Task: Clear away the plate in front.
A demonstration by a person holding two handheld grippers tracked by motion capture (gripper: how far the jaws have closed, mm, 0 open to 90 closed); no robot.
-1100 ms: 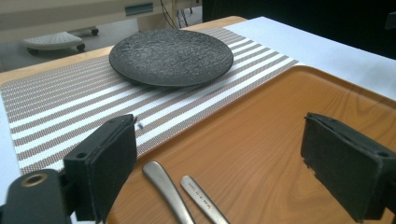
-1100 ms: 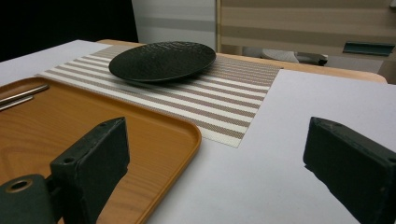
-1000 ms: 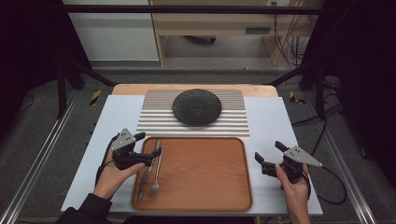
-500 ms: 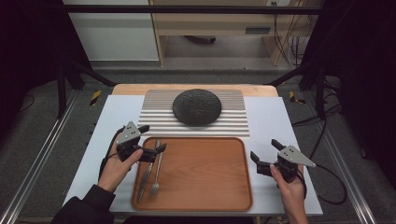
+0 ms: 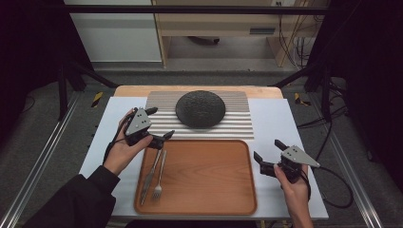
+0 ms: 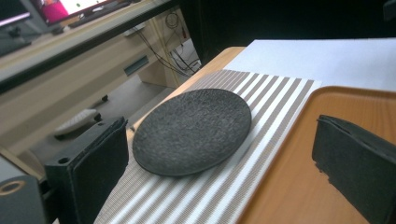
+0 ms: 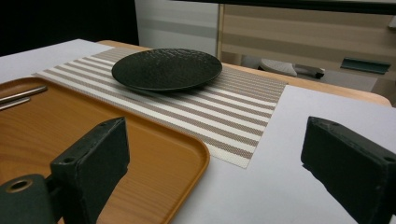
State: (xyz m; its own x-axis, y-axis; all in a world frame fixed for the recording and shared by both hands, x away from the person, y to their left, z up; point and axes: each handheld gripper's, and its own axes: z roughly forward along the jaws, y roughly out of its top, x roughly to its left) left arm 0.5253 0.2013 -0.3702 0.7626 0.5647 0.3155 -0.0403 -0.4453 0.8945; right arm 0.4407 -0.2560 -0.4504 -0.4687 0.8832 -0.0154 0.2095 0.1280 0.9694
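A black round plate [image 5: 200,109] sits on a striped placemat [image 5: 237,129] at the back of the table. In front of it lies a wooden tray [image 5: 204,178] with a knife [image 5: 151,170] and a fork [image 5: 159,176] along its left side. My left gripper [image 5: 159,123] hovers above the placemat's left edge, just beyond the cutlery. It is open after widening a little, and nothing is between its jaws. In the left gripper view the plate [image 6: 191,130] lies ahead. My right gripper [image 5: 268,150] is open and empty beside the tray's right rim [image 7: 196,154].
A white sheet [image 5: 275,118] covers the tabletop under the mat and tray. A cable [image 5: 332,190] trails from the right gripper across the table's right edge. Metal rails [image 5: 43,156] run along both sides of the table, and a low bench stands beyond the far edge.
My left gripper has risen from the cutlery at the tray's left edge and moved away toward the placemat. The knife and fork stay in the tray. The right gripper has hardly moved.
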